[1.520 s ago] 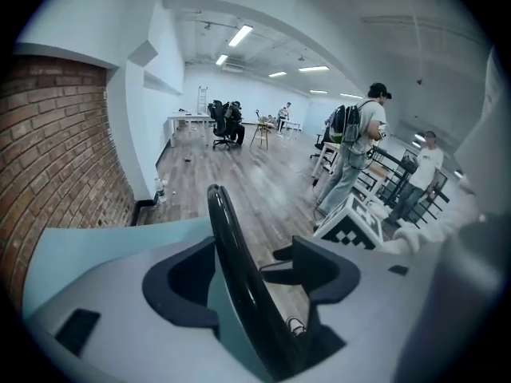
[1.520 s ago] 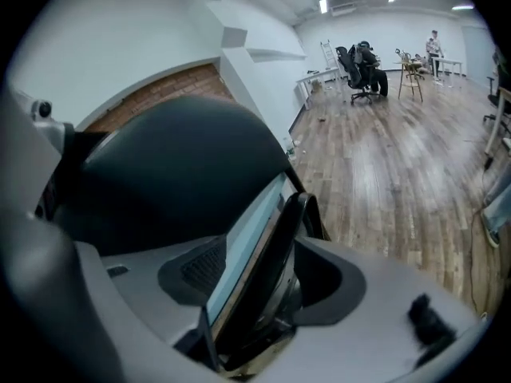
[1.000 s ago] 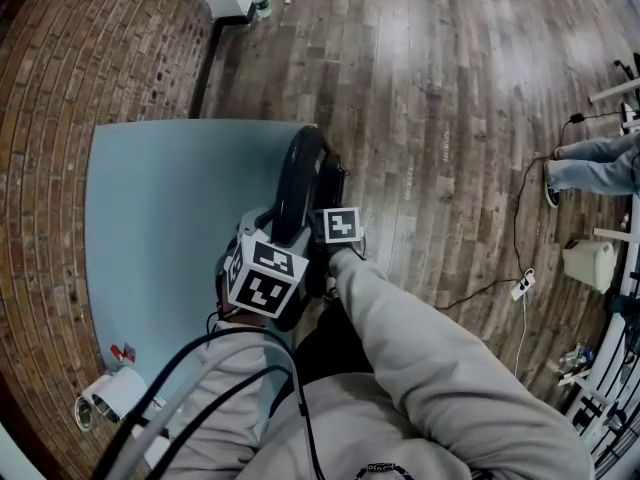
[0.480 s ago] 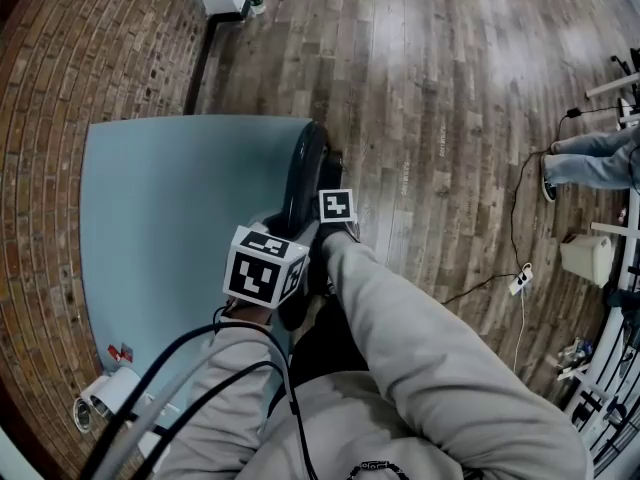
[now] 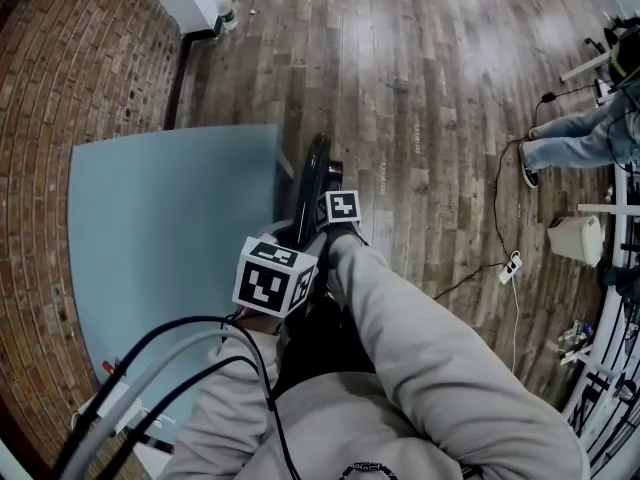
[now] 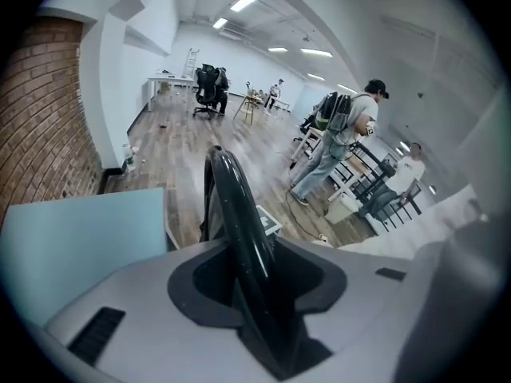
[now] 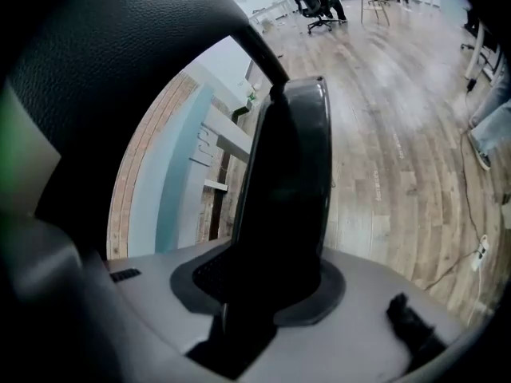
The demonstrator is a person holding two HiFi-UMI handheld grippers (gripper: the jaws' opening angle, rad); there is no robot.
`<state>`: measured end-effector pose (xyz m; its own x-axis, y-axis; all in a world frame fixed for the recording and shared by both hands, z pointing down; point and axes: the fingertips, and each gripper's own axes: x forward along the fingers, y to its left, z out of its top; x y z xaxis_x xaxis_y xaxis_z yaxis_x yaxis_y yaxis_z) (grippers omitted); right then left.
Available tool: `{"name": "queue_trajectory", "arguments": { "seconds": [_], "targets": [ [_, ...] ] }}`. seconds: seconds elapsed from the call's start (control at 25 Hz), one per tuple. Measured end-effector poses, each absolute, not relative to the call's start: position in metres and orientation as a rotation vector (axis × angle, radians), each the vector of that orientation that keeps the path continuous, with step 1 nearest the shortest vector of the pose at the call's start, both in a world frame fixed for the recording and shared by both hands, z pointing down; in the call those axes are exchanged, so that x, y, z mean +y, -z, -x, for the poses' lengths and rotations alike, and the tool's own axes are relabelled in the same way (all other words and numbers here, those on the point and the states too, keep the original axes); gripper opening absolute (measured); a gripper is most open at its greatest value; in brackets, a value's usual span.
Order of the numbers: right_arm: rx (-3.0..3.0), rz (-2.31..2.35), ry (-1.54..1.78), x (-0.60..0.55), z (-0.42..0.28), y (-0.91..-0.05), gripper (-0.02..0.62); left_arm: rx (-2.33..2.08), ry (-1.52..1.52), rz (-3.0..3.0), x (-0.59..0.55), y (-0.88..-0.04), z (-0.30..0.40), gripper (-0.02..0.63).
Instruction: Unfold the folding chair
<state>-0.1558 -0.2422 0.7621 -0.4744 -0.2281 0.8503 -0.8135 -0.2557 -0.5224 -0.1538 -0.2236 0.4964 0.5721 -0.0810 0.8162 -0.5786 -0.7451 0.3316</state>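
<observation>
Clamped, after just closing, on the black padded folding chair (image 5: 312,183): left gripper (image 6: 257,294), right gripper (image 7: 263,294). Shifted off the pale-blue board (image 5: 170,228) since a second ago.

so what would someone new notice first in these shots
The black folding chair, folded flat and standing on edge in the middle of the head view, with the left claw and right claw gripping its upper edge, their jaws having just closed onto it. Next come the pale blue panel to its left beside the brick, and a person in jeans at the far right.
</observation>
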Motion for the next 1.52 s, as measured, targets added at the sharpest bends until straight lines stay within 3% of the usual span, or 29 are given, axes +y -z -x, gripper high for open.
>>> {"name": "queue_trajectory", "arguments": {
  "seconds": [0.56,1.52],
  "targets": [
    [-1.643,-1.083,-1.675,-0.19,0.056,-0.745,0.124,-0.525,-1.062,-2.146,-0.168,-0.489,0.059,0.152],
    [-1.887,-0.927,-1.924,-0.157,-0.084,-0.778,0.128,-0.441,-0.954,-2.123,-0.204,-0.514,0.017,0.135]
  ]
}}
